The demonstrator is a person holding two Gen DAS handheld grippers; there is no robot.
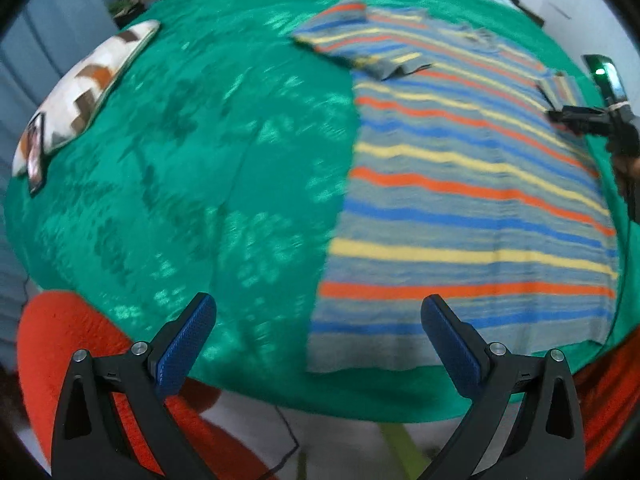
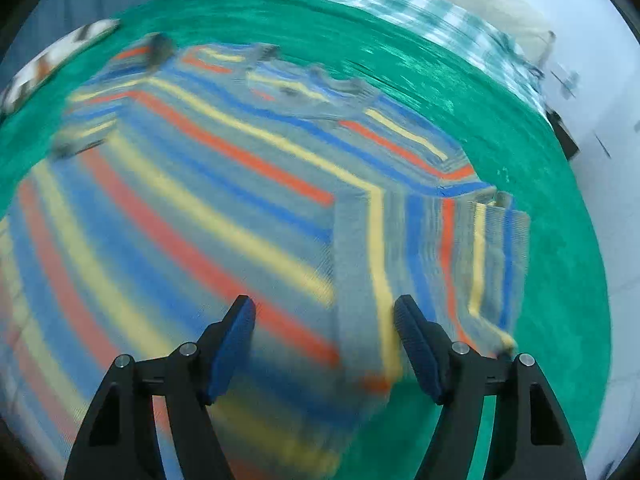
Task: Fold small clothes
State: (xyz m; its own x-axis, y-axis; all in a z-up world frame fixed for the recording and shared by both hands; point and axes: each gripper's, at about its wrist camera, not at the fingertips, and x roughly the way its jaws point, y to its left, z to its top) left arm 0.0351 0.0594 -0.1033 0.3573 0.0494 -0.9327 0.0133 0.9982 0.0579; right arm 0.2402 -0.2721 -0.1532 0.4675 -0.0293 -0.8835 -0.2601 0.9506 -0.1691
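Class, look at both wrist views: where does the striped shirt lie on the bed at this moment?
The striped shirt lies spread flat on the green bedspread, right of centre in the left wrist view, well apart from the patterned pillow at the left edge.

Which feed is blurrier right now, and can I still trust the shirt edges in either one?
Right wrist view: heavy motion smear, the striped shirt streaks and its folded sleeve edge is soft. Left wrist view: milder blur, shirt hem and side edge readable against the green bedspread. Fisheye bends both, worst at the rims.

Both views low over shared shirt (image 1: 460, 184).
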